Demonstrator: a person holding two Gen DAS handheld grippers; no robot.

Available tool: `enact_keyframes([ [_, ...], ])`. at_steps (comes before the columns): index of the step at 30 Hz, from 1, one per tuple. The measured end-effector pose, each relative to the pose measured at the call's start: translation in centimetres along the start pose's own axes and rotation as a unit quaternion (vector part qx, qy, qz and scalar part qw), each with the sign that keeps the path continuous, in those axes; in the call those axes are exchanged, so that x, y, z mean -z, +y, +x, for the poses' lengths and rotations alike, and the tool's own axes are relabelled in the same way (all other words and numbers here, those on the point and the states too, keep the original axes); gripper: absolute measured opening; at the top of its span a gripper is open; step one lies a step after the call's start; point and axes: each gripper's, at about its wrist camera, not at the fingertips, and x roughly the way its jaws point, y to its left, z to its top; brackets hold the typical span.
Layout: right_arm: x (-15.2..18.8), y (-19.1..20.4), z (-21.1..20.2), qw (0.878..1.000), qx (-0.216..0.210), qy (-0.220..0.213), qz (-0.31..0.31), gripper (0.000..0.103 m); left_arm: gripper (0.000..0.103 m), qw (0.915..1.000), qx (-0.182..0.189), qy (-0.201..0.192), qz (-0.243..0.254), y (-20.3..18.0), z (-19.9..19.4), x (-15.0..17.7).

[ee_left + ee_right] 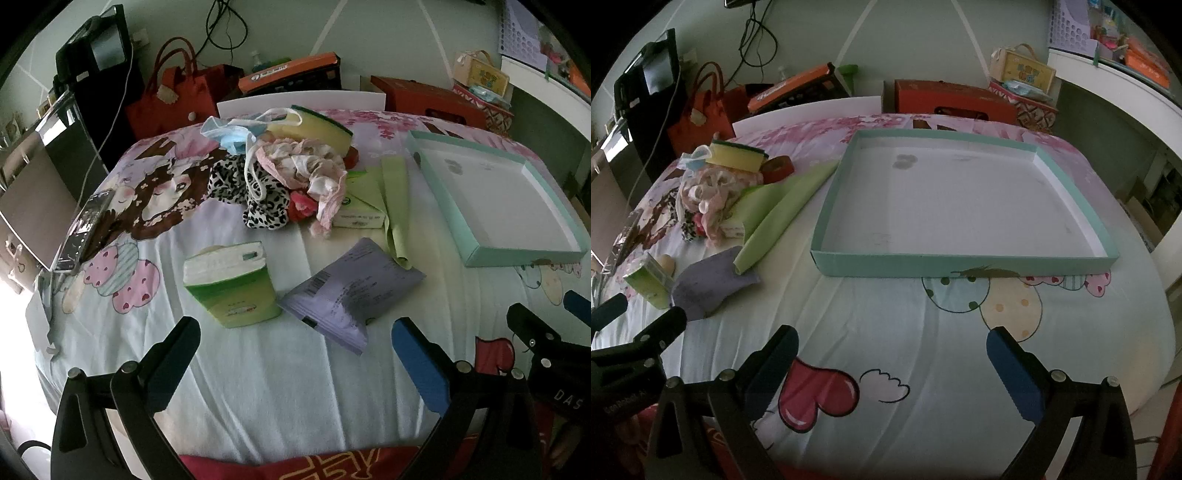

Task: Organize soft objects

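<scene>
On the bed, a green tissue pack (231, 284) and a purple soft pack (351, 288) lie just ahead of my open, empty left gripper (295, 332). Behind them is a heap of soft items: leopard-print cloth (255, 192), pink-white cloth (314, 166), a blue face mask (231, 134), a yellow sponge (314, 127), a green cloth (395, 199) and a second tissue pack (360, 218). A shallow teal tray (960, 264) with nothing in it sits ahead of my open, empty right gripper (892, 345). The heap (713, 192) also shows in the right view, at the left.
A phone (85, 229) lies at the bed's left edge. Red bags and boxes (170, 96) stand behind the bed by the wall. A red box (953, 99) sits beyond the tray. A white shelf (1126, 92) curves along the right.
</scene>
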Motion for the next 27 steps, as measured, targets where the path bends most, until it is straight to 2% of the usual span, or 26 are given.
enact_keyframes([
  [27,0.02,0.15,0.62,1.0,0.002,0.009,0.009,0.103,0.103,1.0,0.0,0.003,0.001,0.09,0.26,0.21],
])
